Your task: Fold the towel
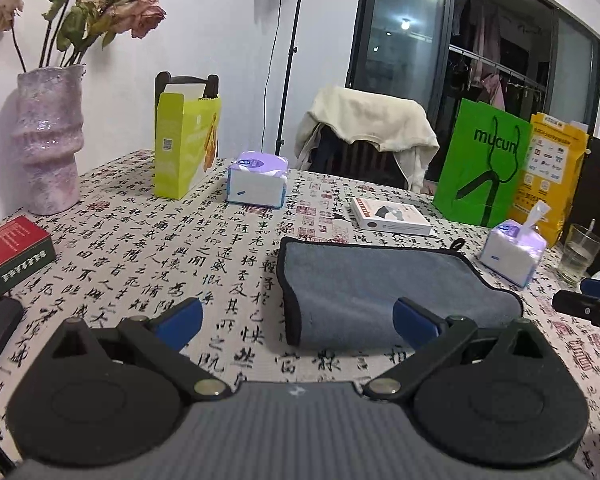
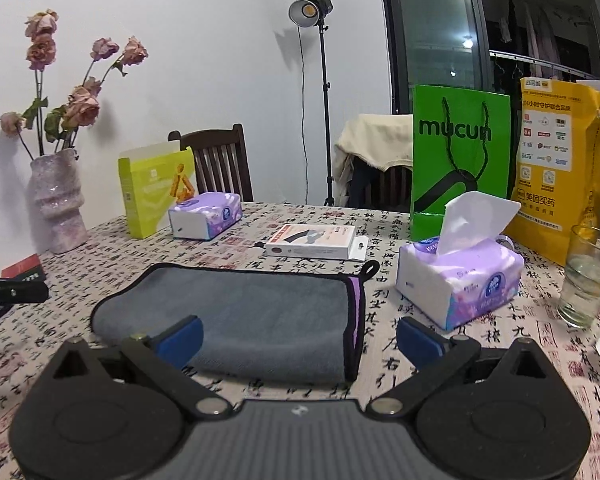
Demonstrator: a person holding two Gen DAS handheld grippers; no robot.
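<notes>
While the grey microfibre towel (image 2: 260, 320) lies on the calligraphy-print tabletop (image 1: 140, 248) already doubled over, both tools hang back from it with nothing in them. Its layers are stacked, a rounded fold runs along one short side, and the black-bound open edges with a purple strip and hanging loop sit at the other, near the opened tissue pack (image 2: 460, 280). By my reading at least one fold is done; whether another is wanted to make a smaller packet cannot be judged from the task alone.

The left gripper (image 1: 298, 320) has its blue fingers (image 1: 184, 316) spread wide, above the tabletop at the towel's near edge, one pad over the cloth without visibly touching it. The right gripper (image 2: 300, 336) is likewise spread, straddling the bound end, gripping nothing.

If a further fold is intended, the bound corners would need pinching and carrying across to the rounded side; otherwise only smoothing is left.
</notes>
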